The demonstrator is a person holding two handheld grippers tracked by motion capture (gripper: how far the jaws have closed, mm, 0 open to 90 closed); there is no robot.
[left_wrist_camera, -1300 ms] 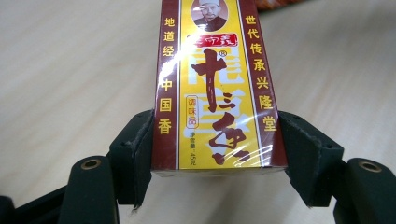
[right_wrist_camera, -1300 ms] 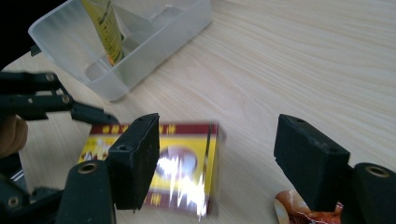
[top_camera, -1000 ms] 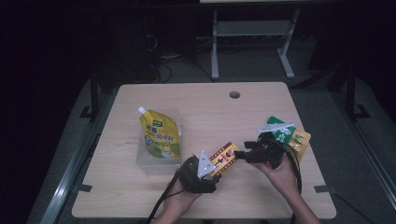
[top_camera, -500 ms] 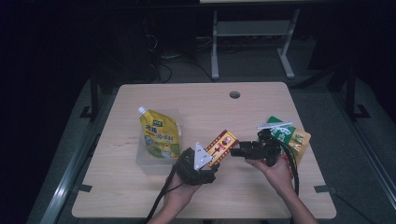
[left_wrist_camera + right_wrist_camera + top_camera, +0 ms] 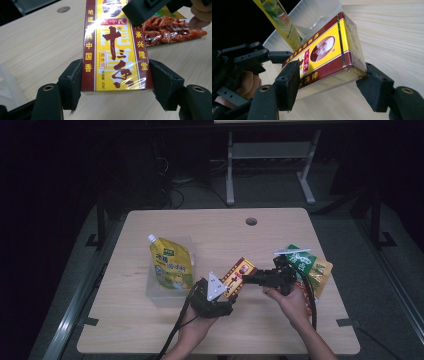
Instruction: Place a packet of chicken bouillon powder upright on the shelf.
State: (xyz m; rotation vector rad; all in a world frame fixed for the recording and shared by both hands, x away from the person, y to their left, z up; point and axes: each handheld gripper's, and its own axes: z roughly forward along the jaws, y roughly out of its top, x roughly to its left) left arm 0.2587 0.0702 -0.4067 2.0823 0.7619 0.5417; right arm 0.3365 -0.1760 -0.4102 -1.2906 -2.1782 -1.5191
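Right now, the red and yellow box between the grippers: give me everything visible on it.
The box is a slim rectangular carton, dark red edges around a yellow face with red Chinese lettering and a small portrait, wrapped in glossy clear film. It is held off the table, tilted. The left gripper clamps one end across its width; the right gripper stands at the opposite end, one jaw touching, the other close by. It hangs between the clear container and the snack packets.

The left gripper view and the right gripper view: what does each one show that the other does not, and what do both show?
Left gripper view alone: a packet of red snacks and the table's round hole. Right gripper view alone: a clear plastic container holding a yellow pouch, and the box's portrait. Both: the red-and-yellow box clamped by two hand-held grippers, left and right, above the wooden table.
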